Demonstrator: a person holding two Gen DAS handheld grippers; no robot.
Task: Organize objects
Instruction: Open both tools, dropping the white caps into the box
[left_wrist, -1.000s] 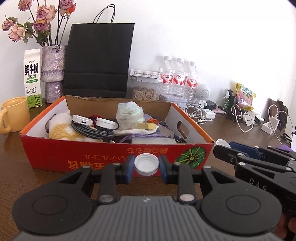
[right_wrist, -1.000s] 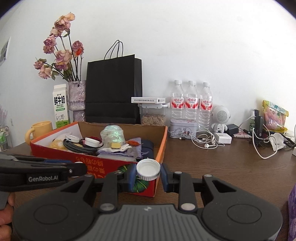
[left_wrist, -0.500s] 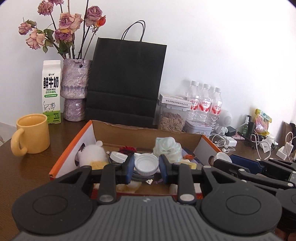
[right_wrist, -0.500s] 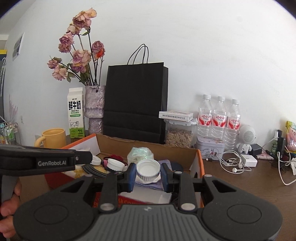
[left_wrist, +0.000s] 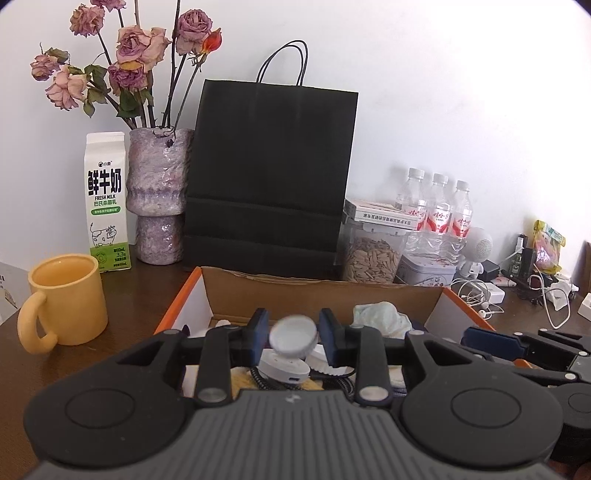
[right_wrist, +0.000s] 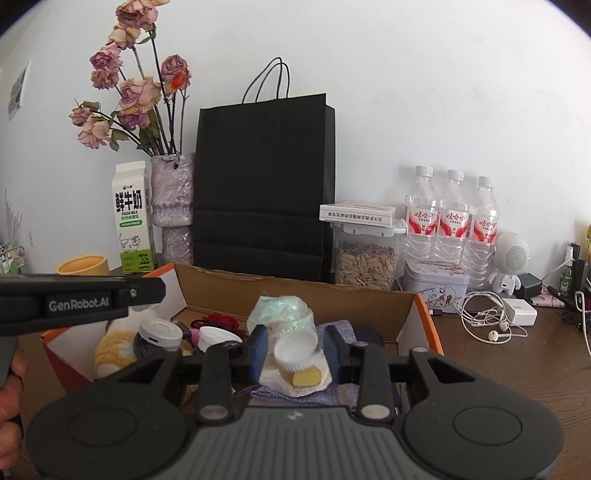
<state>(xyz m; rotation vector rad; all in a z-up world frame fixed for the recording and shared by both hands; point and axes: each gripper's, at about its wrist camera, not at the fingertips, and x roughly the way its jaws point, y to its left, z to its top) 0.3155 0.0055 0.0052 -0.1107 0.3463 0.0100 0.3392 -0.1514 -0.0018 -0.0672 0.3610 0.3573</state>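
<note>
A dark wooden counter (left_wrist: 147, 291) runs along a white wall, carrying a black bag (left_wrist: 271, 173), vase (left_wrist: 159, 192) and mug (left_wrist: 66, 299). Over the open box (left_wrist: 314, 291), each gripper has its jaws parted wide. The left gripper's (left_wrist: 294, 341) cap (left_wrist: 293, 339) hangs blurred and tilted between them, apparently touching neither; the right gripper's (right_wrist: 295, 350) cap (right_wrist: 296, 349) lies hollow side up, tipped left.

The cap (left_wrist: 293, 338) between the left fingers is motion-blurred, so can't tell if it's touching either pad. Gripper bodies block the near half of the box (right_wrist: 295, 291) in both views. Mug (right_wrist: 83, 266) mostly hidden in the right view.
</note>
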